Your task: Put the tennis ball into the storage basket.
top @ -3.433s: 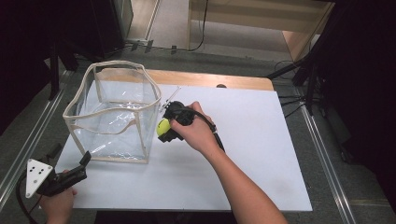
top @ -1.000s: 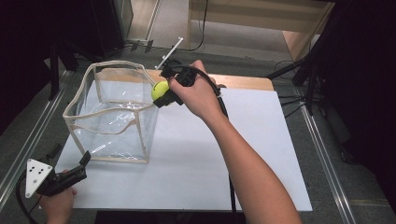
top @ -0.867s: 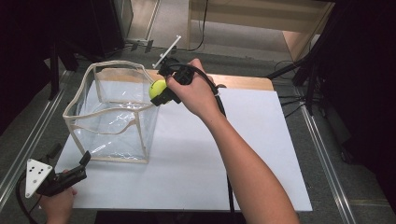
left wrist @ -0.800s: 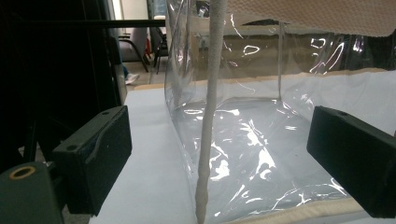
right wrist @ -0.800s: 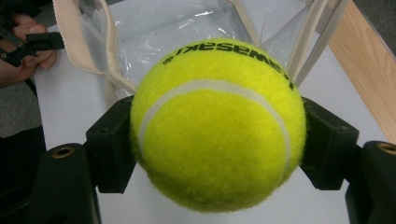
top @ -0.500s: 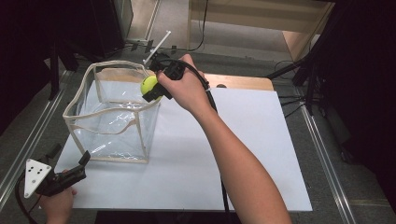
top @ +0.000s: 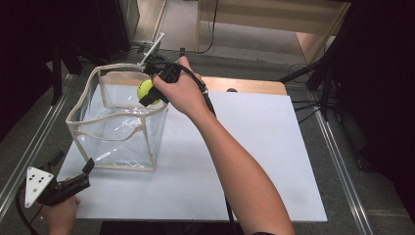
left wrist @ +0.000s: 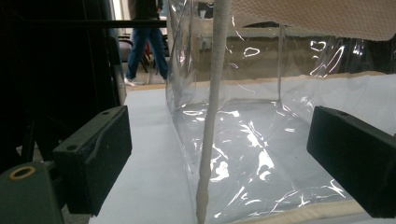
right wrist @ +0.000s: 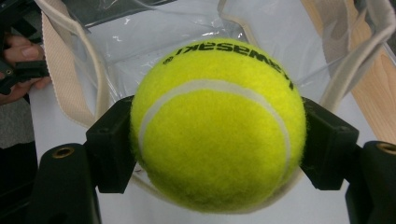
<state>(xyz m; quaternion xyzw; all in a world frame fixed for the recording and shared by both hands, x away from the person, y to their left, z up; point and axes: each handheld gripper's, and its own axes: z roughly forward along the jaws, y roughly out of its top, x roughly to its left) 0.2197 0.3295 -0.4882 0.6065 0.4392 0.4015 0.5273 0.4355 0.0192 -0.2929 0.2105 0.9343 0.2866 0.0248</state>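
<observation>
Since the earlier pictures, the right hand-held gripper (top: 149, 94) has carried the tennis ball (top: 145, 90) up from the bench and across to the clear bag (top: 117, 125), and it now hangs over the bag's far right corner. Its jaws are clenched on the ball, one black pad on each side of it, as the right gripper view shows the ball (right wrist: 217, 123) squeezed in the middle. The left hand-held gripper (top: 73, 182) has stayed by the near left corner of the bag, and its jaws stand apart with nothing between the pads; in its own view the bag's corner seam (left wrist: 212, 116) rises just ahead of them. The ball looks light, fuzzy and a bit springy, so it should not slip, but it would likely bounce or roll if let go from high up. Holding it across its fat middle is the best place. The bag looks thin, soft and floppy, with a cloth rim that sags, so a bump could bend it or tip it. The bench (top: 274, 147) has a flat white top with a wooden edge at the back. Around it the room is dark, with a grey floor, cables and black stands.
</observation>
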